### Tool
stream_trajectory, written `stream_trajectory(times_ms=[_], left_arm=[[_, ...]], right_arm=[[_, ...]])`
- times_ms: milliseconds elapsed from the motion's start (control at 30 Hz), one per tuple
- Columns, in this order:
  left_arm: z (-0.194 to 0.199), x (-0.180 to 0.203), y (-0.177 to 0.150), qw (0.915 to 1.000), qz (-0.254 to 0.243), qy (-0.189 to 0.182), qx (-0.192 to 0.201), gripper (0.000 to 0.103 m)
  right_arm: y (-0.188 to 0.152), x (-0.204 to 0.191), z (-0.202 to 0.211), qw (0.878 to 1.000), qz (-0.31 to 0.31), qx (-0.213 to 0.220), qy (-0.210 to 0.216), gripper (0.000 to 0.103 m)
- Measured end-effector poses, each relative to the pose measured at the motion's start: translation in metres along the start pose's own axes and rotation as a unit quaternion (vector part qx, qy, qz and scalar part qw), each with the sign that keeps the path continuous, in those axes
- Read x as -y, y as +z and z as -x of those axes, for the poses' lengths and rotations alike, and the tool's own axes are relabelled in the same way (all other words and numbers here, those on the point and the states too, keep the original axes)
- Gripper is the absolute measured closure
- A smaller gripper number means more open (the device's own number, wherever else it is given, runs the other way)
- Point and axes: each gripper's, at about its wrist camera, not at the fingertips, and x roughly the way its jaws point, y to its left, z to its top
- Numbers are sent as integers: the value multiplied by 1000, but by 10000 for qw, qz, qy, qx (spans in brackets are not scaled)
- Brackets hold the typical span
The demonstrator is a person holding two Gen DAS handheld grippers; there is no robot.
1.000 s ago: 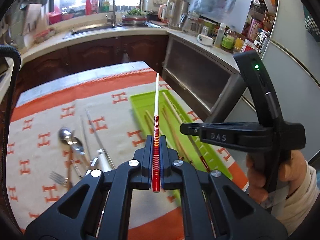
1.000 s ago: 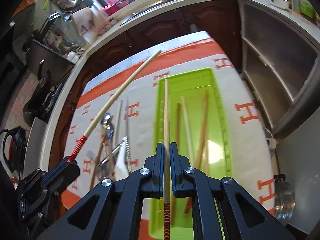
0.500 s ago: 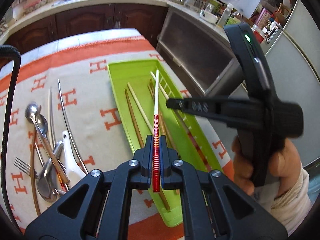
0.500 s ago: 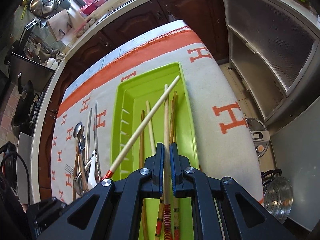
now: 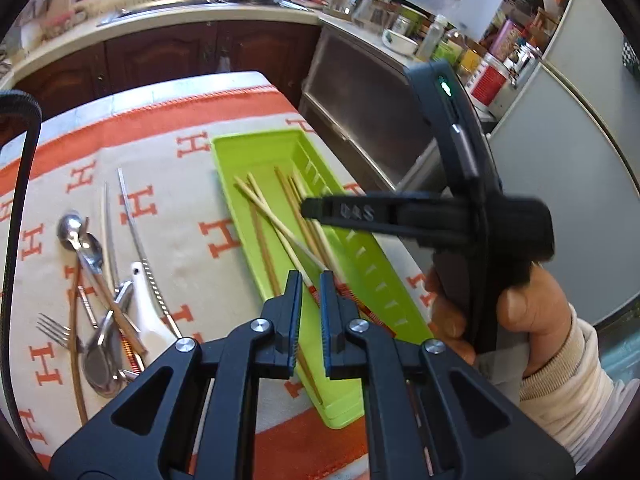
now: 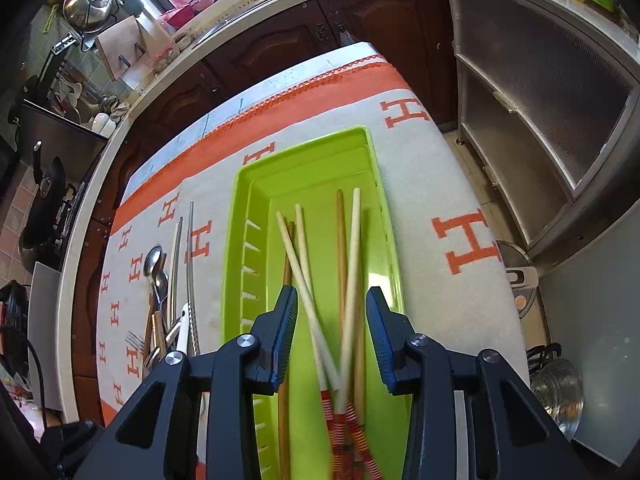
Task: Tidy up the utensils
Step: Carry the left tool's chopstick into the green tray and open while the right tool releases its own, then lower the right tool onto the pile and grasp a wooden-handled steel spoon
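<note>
Right wrist view showed the right claw point(image 6: 332, 320) just spreading apart, pinching nothing, above light, stiff, slippery chopsticks point(image 6: 353, 240) lying loose in the green tray point(image 6: 300, 151) (best pinched near their red ends).

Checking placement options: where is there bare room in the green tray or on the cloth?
Free: the tray's far end beyond the chopsticks; the cloth between the tray and its own right edge. Crowded: the tray's near half, where they cross, and the spoon-and-fork pile left of it.
</note>
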Motion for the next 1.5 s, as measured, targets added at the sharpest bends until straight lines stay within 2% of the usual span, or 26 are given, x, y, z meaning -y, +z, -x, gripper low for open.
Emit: stream_trajectory(times_ms=[233, 467, 833, 1200, 1500], left_arm=[[10, -31, 5, 9974, 587, 384, 140, 98], [25, -79, 6, 9897, 1063, 926, 250, 98], [78, -140, -15, 9766, 1612, 1374, 375, 98], [119, -180, -38, 9665, 2127, 1327, 546, 98], [114, -214, -55, 9595, 2547, 1106, 476, 98]], right_arm=[[-19, 0, 7, 9999, 127, -43, -69, 67], [-37, -8, 15, 9996, 280, -98, -23, 67], [-53, -50, 39, 9980, 597, -30, 205, 67], [-57, -118, 57, 9917, 1200, 50, 463, 67], [-59, -171, 35, 9843, 1687, -107, 507, 67]])
